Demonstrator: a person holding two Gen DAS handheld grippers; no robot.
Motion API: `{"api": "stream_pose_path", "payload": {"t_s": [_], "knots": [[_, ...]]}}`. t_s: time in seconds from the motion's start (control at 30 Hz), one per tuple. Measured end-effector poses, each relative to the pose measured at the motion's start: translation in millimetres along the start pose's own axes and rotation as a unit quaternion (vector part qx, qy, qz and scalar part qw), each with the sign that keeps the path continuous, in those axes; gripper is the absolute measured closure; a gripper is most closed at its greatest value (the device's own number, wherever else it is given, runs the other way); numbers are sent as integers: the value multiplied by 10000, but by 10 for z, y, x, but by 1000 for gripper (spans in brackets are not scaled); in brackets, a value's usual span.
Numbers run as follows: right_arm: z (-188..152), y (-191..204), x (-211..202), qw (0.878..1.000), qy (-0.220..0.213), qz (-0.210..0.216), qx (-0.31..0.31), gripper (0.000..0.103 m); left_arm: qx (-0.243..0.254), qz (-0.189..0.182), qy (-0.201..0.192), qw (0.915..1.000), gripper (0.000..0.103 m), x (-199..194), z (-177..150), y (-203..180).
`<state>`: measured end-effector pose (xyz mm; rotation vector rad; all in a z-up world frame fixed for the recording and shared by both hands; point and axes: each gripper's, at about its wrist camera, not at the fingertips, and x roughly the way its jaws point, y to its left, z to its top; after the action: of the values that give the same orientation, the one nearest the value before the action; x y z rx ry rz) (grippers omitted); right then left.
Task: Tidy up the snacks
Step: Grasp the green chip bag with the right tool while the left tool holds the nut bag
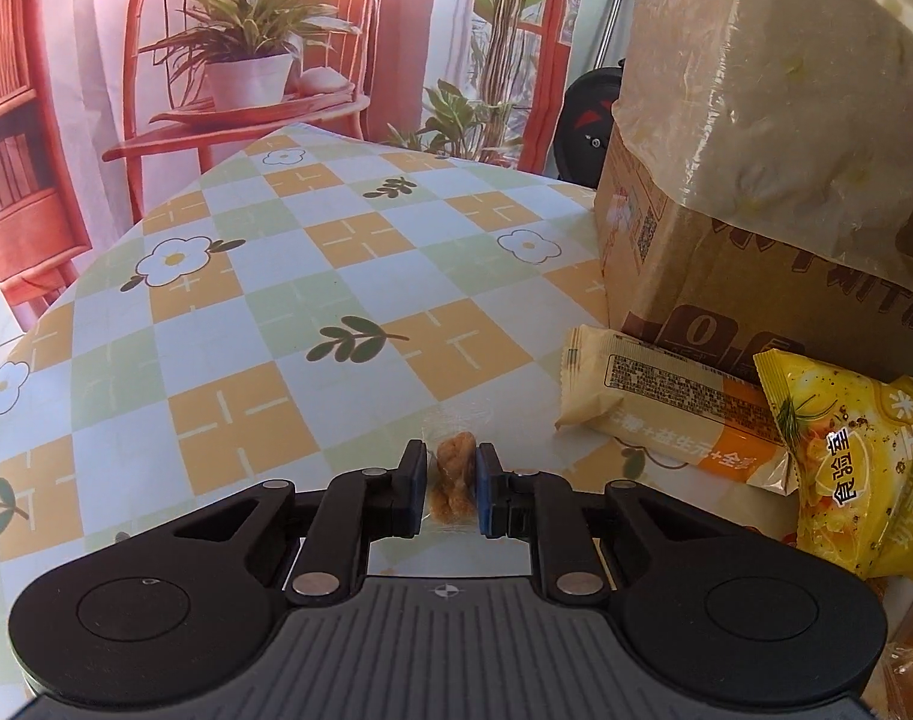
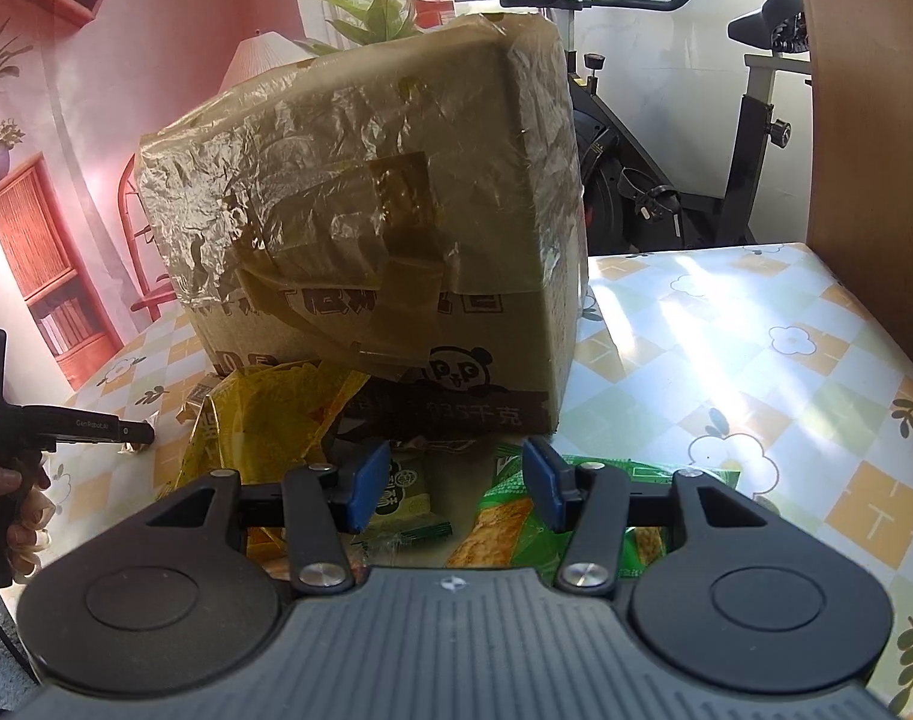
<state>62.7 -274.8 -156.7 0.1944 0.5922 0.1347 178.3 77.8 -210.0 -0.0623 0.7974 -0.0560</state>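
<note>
The left gripper (image 1: 452, 483) has its jaws clamped tight; the right gripper (image 2: 456, 489) jaws stand apart.

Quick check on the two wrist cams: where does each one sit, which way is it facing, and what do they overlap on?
Left wrist: on the left gripper, angled down at the checked tablecloth; own fingers clamp a small clear-wrapped snack.
Right wrist: on the right gripper, facing the cardboard box over a green snack packet; jaws open, nothing between; a hand shows at the left edge, holding the other gripper.
Shared: the box, the yellow snack bag, the tablecloth.
</note>
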Motion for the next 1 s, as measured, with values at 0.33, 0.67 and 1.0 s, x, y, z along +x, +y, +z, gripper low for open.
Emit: {"api": "stream_pose_path", "payload": {"t_s": [0.33,0.67,1.0], "knots": [[4,-46,-182,9984,-168,-493,-233,19,128,-381,-432,9983,85,-385,-19,-160],[-82,-317,87,9933,618,-882,428,3,-30,-733,-753,9945,85,-643,-90,-373],[-93,-258,193,9926,726,-960,136,7,69,-826,-727,9939,85,-713,-113,-404]]}}
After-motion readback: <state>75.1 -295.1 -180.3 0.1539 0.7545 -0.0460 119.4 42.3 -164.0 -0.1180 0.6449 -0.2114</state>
